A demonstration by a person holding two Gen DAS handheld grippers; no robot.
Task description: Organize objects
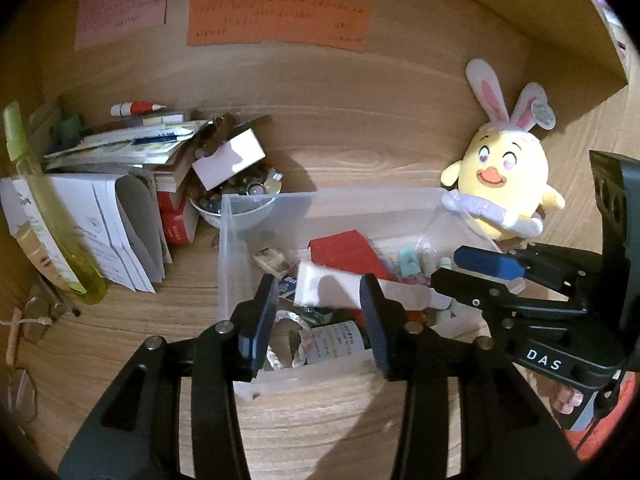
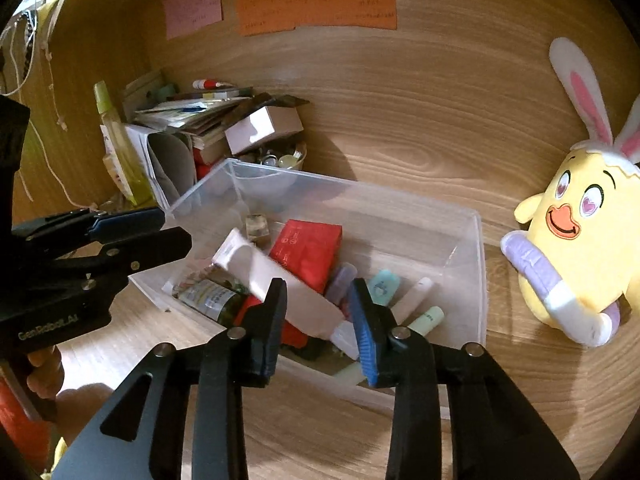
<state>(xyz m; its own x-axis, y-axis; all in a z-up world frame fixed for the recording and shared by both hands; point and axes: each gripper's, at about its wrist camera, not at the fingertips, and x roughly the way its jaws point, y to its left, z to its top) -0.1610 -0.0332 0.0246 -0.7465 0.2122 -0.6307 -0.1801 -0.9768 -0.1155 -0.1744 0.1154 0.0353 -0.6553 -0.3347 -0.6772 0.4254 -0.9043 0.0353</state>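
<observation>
Your left gripper (image 1: 318, 320) hangs at the near edge of the clear plastic bin (image 1: 340, 200), its jaws parted with nothing pressed between the pads; through the gap you see a white tube (image 1: 332, 286) lying inside the bin, apart from both fingers. Your right gripper (image 2: 318, 324) hovers over the same bin (image 2: 476, 240) from the near side, jaws likewise parted and empty, the tapered end of the white tube (image 2: 280, 280) showing between them but not touched as far as the view tells. In the left wrist view, the right gripper (image 1: 476, 276) comes in from 3 o'clock over the bin's right end. Inside the bin, a red box (image 2: 310, 250) sits at about 12 o'clock from the right fingers, a small dark bottle with a label (image 2: 212, 300) lies at 9 o'clock, and pastel tubes (image 2: 384, 286) lie at 1 o'clock. A yellow chick plush with rabbit ears (image 2: 580, 240) stands outside the bin at 3 o'clock, near its right wall. At 10 o'clock from the bin, against the back of the wooden desk (image 2: 400, 140), a heap of papers and books (image 1: 120, 148) is stacked, with a bowl of small trinkets (image 1: 240, 196) just behind the bin's far left corner and a yellow-green spray bottle (image 1: 44, 208) leaning at the far left. Pink, green and orange notes (image 1: 276, 22) are stuck on the back panel at 12 o'clock.
</observation>
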